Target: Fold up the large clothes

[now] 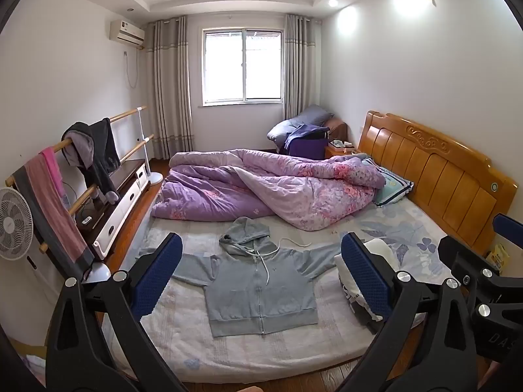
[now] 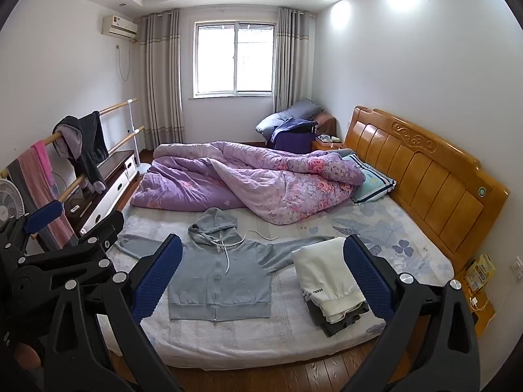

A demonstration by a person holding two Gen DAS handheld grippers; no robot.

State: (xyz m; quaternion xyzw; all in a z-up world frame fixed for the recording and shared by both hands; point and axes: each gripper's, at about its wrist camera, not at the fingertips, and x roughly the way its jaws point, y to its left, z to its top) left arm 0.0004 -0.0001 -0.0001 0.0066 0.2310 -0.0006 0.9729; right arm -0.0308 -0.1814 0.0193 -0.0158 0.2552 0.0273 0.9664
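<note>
Left gripper [image 1: 261, 271] and right gripper [image 2: 263, 272]: both spread wide, holding nothing, above the bed's near edge. Grey hoodie [image 2: 219, 281] flat on mattress [image 2: 261, 336], zipped, sleeves out. Folded clothes stack [image 2: 330, 287] at its 3 o'clock. Purple quilt [image 2: 248, 179] at 12, bunched.

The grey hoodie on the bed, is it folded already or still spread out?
Spread out. The grey hoodie lies flat, zipped, both sleeves stretched sideways and the hood up.

Purple quilt [image 1: 261, 189] lying bunched at 12 o'clock; fan [image 1: 13, 228] standing at 9; headboard [image 1: 434, 170] sitting at 2.
</note>
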